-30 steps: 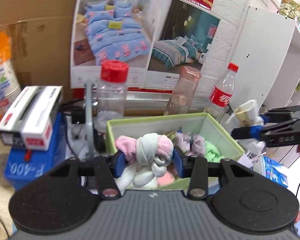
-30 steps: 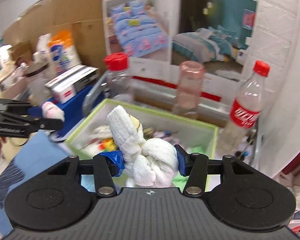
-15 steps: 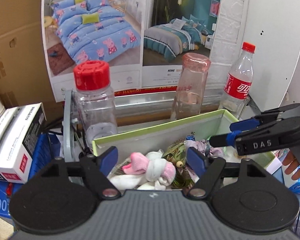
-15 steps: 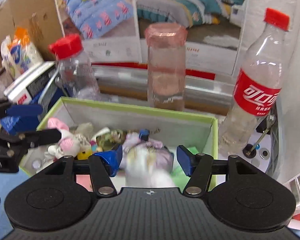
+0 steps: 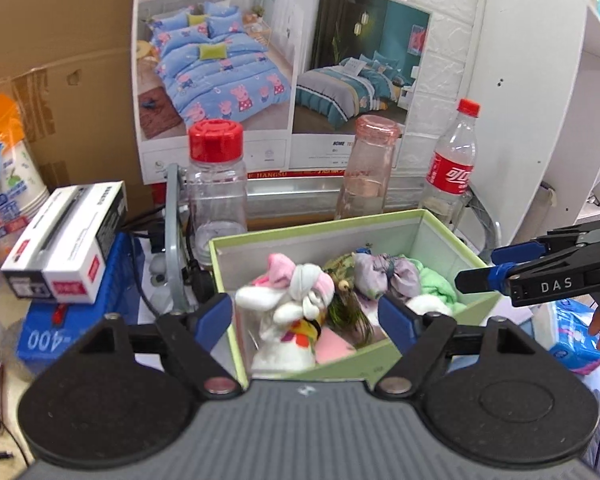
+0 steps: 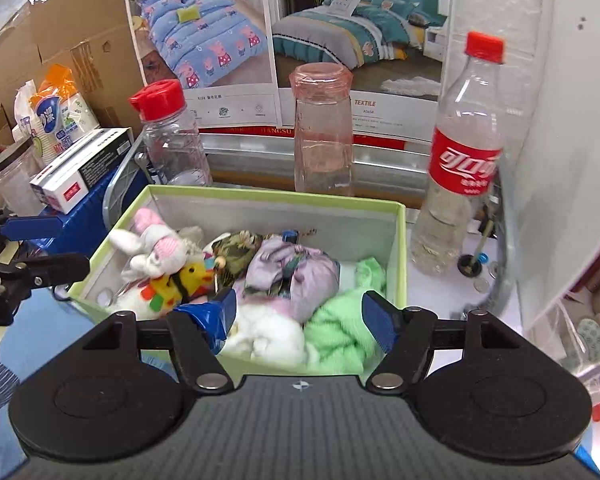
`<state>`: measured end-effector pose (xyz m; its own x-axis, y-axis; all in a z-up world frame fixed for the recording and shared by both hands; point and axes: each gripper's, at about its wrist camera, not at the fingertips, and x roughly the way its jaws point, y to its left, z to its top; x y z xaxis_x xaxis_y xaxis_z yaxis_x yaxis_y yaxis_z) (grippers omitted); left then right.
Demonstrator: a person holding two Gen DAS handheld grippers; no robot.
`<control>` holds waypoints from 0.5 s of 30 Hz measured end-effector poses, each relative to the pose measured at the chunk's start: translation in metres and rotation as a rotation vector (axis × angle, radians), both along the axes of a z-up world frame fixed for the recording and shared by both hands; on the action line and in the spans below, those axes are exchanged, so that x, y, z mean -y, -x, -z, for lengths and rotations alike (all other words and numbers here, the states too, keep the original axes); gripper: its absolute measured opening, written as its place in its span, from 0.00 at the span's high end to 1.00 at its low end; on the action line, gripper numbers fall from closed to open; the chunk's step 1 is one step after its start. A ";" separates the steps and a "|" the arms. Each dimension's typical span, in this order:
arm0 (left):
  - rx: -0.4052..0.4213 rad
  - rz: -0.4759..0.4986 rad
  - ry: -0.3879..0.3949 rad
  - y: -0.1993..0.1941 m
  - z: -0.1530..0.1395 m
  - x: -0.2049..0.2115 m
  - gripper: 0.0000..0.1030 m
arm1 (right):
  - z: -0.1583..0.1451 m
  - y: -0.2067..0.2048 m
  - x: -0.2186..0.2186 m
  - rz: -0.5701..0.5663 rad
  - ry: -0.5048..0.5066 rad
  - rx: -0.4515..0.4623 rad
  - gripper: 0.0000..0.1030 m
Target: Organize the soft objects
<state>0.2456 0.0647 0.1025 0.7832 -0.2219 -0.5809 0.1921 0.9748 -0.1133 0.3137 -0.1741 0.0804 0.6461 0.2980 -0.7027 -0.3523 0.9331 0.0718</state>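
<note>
A: We have the left gripper (image 5: 307,316) over the near edge of the green box (image 5: 428,220). Its jaws are opening and already stand wide, with nothing pressed between the pads.

B: And the pink and white sock bundle (image 5: 296,284)?

A: It lies inside the box, at its left side, on top of a white plush toy (image 5: 284,344). Next to it we see a camouflage pouch (image 6: 236,250), a lilac cloth bundle (image 6: 296,272) and a green cloth (image 6: 348,328).

B: Our right gripper (image 6: 300,316) hangs over the box's near right part. Its jaws are opening too, about half wide, and they grip nothing. The white sock bundle (image 6: 268,336) sits in the box just beneath and between the blue pads, beside the green cloth.

A: Behind the box we see a red-capped jar (image 5: 216,184), a pink glass bottle (image 5: 366,172) and a cola bottle (image 5: 452,168).
</note>
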 end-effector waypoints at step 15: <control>0.063 -0.002 0.086 0.137 0.004 0.010 0.00 | 0.000 0.168 0.010 0.106 -0.051 0.159 0.45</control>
<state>0.1086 0.0546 0.0981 0.8182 -0.2673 -0.5090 0.1996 0.9623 -0.1845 0.1455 -0.1846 0.0805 0.7771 0.2555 -0.5752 -0.2631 0.9621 0.0718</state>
